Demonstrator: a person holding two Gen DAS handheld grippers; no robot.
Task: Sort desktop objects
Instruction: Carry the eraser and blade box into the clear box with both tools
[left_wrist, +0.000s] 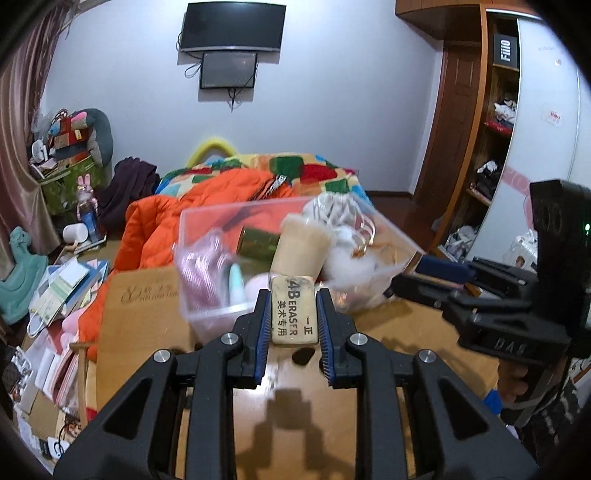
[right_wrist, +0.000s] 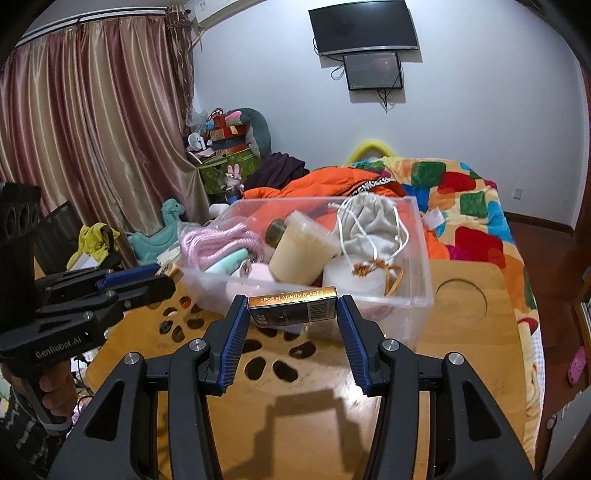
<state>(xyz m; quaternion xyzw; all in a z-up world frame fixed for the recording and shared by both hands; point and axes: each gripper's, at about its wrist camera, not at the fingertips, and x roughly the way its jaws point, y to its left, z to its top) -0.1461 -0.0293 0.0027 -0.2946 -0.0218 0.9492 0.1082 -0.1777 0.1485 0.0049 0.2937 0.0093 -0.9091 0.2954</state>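
- My left gripper has its blue-padded fingers clamped on a cream eraser, worn and smudged, printed "4B ERASER" in black with Chinese characters.
- The eraser is held above the wooden counter, just in front of a clear plastic bin.
- My right gripper grips a small dark box of razor blades by its ends; a gold top edge reads "5PCS PLATINUM BLADES", with a barcode on the face.
- That box hangs above the counter, just in front of the bin's near wall.
- The bin holds pink cord, a beige lidded cup tipped on its side, and a grey drawstring pouch.
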